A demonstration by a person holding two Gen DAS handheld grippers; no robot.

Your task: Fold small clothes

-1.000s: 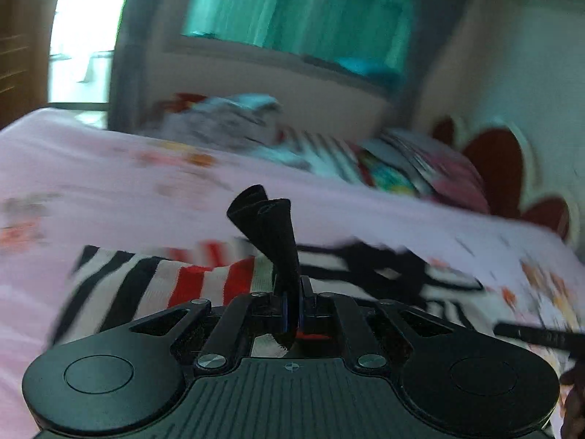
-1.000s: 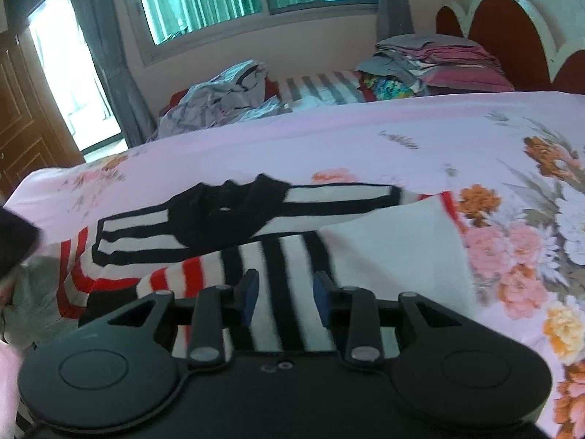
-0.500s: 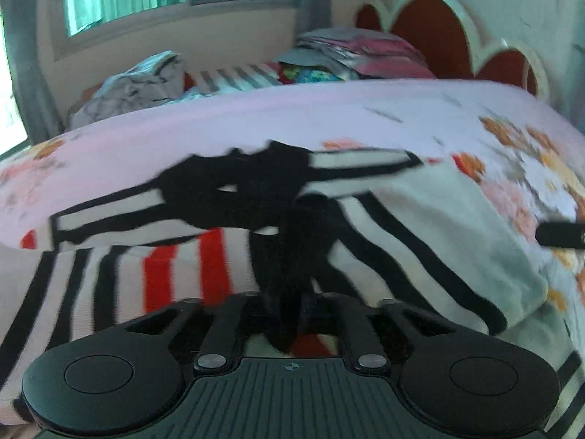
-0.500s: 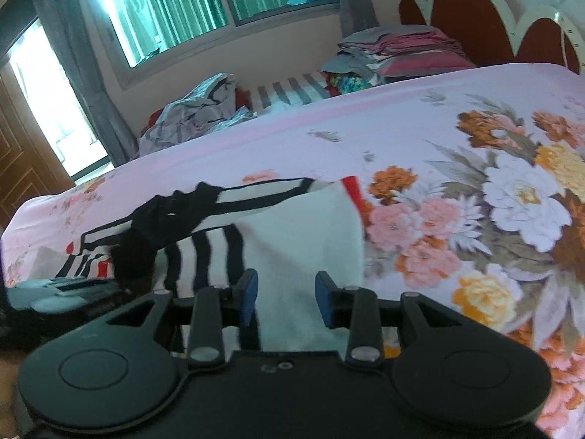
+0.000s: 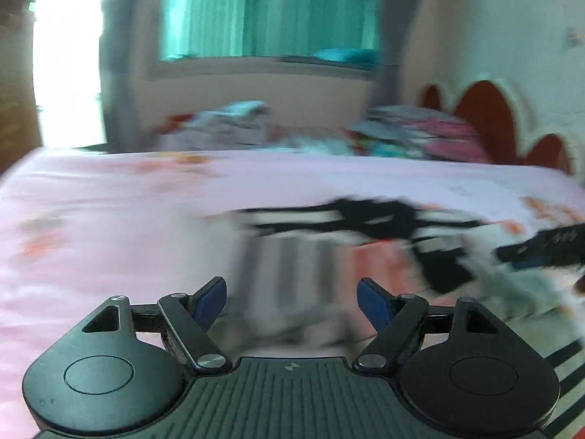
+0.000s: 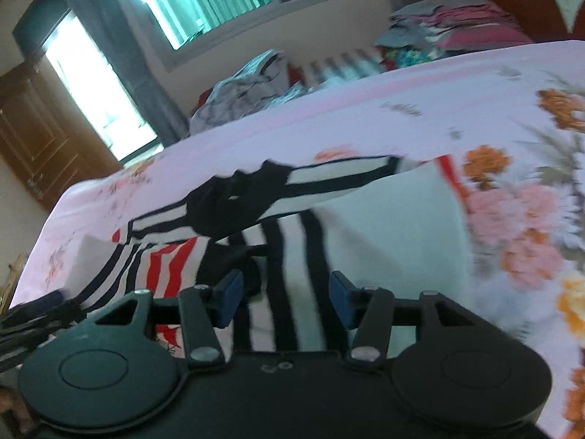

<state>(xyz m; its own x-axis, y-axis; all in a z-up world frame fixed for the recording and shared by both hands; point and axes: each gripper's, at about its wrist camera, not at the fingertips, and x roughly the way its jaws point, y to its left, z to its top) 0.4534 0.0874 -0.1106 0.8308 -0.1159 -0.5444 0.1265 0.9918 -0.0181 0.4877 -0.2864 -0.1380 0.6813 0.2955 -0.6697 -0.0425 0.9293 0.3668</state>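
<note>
Both tools are released and empty — the left tool (image 5: 292,301) and right tool (image 6: 286,298) hover over the striped shirt (image 6: 292,212) on the bed (image 6: 420,84), probably seeking the next fold edge.

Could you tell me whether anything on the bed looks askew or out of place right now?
The striped garment lies unevenly folded on the bedsheet, its black collar bunched and edges misaligned. Both the left gripper and right gripper are open, holding nothing.
</note>
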